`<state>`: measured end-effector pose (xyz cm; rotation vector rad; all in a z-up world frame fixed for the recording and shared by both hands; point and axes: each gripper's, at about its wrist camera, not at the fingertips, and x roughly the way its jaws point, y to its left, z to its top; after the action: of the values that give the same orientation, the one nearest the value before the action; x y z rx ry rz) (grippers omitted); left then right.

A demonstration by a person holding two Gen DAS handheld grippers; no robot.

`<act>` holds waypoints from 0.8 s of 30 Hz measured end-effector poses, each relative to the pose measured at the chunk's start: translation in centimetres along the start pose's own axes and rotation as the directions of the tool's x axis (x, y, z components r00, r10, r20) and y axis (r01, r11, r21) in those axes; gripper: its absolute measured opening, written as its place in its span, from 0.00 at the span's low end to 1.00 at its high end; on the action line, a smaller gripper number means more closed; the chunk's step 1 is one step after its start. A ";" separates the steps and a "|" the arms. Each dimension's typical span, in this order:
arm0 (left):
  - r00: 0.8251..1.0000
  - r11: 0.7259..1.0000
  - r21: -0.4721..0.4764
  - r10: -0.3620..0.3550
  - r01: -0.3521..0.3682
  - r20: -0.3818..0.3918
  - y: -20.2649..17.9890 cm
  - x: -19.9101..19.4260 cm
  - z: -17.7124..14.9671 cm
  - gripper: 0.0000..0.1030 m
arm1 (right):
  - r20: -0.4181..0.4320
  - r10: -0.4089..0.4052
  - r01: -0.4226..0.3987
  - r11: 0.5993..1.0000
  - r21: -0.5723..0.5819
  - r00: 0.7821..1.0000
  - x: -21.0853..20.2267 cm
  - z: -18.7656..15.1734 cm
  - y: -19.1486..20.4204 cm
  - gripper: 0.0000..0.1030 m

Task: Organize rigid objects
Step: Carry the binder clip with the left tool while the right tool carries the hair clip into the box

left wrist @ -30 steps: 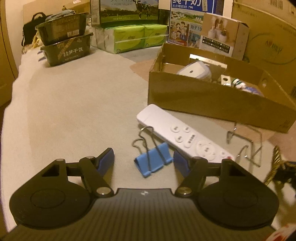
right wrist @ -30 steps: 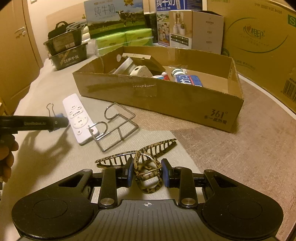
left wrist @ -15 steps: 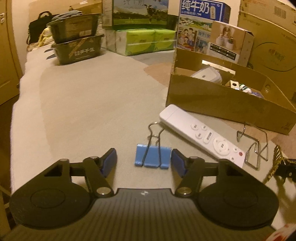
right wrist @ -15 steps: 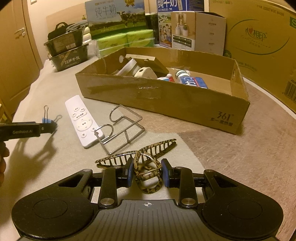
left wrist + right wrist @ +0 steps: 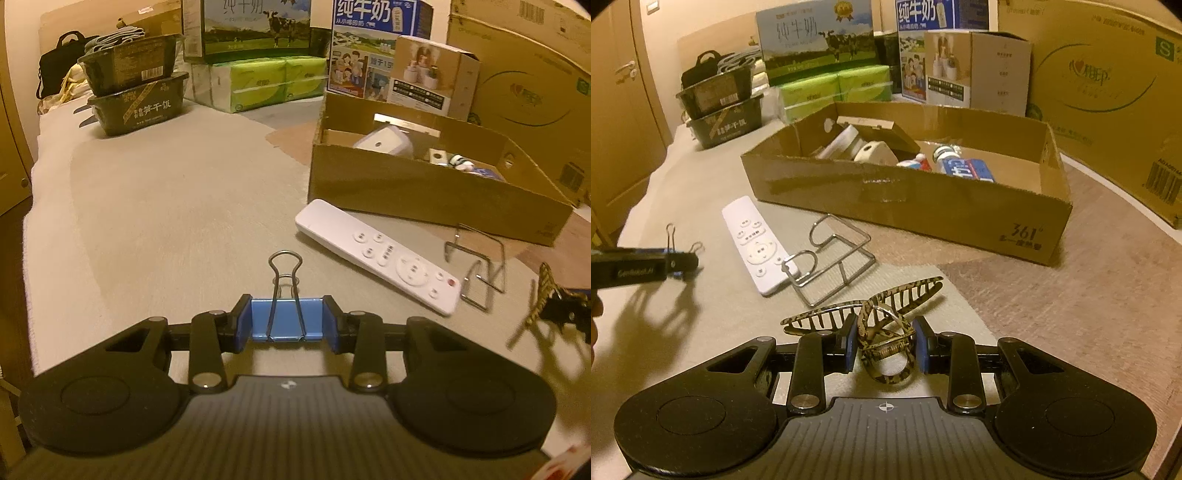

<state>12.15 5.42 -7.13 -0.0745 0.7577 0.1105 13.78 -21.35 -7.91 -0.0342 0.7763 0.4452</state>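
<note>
- The left gripper [image 5: 287, 322] is pinching the small blue metal binder clip [image 5: 287, 319] across its body, jaws closed on both ends, wire handles pointing forward; in the right wrist view the clip seems to be sitting low over the pale cloth-covered counter [image 5: 166, 206], though contact cannot be judged.
- The right gripper [image 5: 885, 349] is clamping the brown-and-tan patterned plastic hair claw [image 5: 875, 325] by its ring-shaped handles, teeth fanning out ahead just above the counter.
- The step in hand appears to be the pick-up: both pieces are gripped, neither is yet over the box.
- Next move, as a judgement: each gripper is needing a lift and a carry forward over the near wall of the shallow open brown cardboard box [image 5: 923, 206], then a release inside; the long claw teeth could be catching on that rim.
- The box is already holding white rounded plastic items, a small bottle and a blue-and-white packet; its right end is showing bare floor.
- The flat white remote control [image 5: 753, 243] and the bent silver wire rack [image 5: 831, 258] are lying touching each other on the counter just before the box, not yet collected.
</note>
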 end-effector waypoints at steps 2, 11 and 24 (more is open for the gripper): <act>1.000 1.000 0.004 -0.007 0.007 0.004 -0.2 -0.9 -0.1 0.34 | 0.009 -0.002 0.002 1.000 0.006 1.000 -0.6 0.0 0.1 0.30; 0.998 0.998 0.023 -0.063 0.063 0.031 -1.7 -4.3 0.4 0.34 | 0.050 -0.016 0.015 1.000 0.025 0.999 -3.5 -0.3 0.2 0.30; 0.992 0.991 0.068 -0.120 0.117 0.043 -4.2 -5.6 1.3 0.34 | 0.062 -0.074 0.069 0.994 0.087 0.995 -6.1 -0.9 -1.1 0.30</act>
<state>9.53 0.95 -2.18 -0.0547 0.7081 -0.0257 9.83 -24.83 -4.55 0.0318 0.7266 0.3435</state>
